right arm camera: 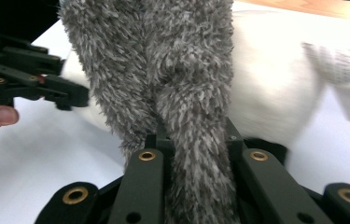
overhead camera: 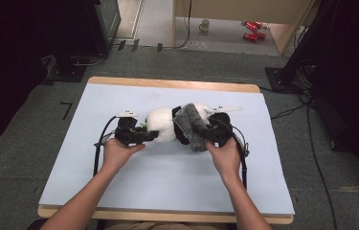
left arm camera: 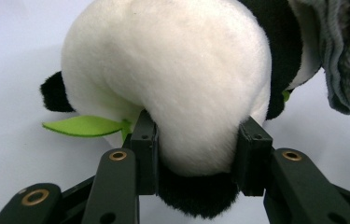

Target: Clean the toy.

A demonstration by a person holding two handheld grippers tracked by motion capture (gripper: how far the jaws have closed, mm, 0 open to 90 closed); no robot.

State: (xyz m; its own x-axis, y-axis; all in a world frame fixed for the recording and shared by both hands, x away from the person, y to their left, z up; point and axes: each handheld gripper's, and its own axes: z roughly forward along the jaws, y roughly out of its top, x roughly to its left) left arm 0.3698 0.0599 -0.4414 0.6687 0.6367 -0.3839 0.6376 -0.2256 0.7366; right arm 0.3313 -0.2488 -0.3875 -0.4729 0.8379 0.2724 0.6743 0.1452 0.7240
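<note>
The panda plush toy (overhead camera: 162, 125) lies on its side at the middle of the counter (overhead camera: 167, 177), which is covered by a pale blue sheet, with a wooden edge showing at the far and near sides. The left gripper (overhead camera: 149, 135) comes in from the left, held in the person's left hand (overhead camera: 118, 152); in the left gripper view its two black jaws are closed partway and press into the white plush body (left arm camera: 172, 84) from either side, with a black patch of the toy bulging between them below. A green felt leaf (left arm camera: 83, 126) sticks out of the toy just left of that jaw pair. The right gripper (overhead camera: 201, 132), held in the right hand (overhead camera: 225, 155), meets the toy from the right; in the right gripper view its jaws are pinched nearly together on a grey fuzzy cloth (right arm camera: 182, 84), a strip of which runs down between them. In the high view the grey cloth (overhead camera: 189, 125) is draped over the right end of the toy, touching it. Beyond the counter, on the floor at the far side, stand a mug (overhead camera: 205, 25) and red cans (overhead camera: 252, 29).
</note>
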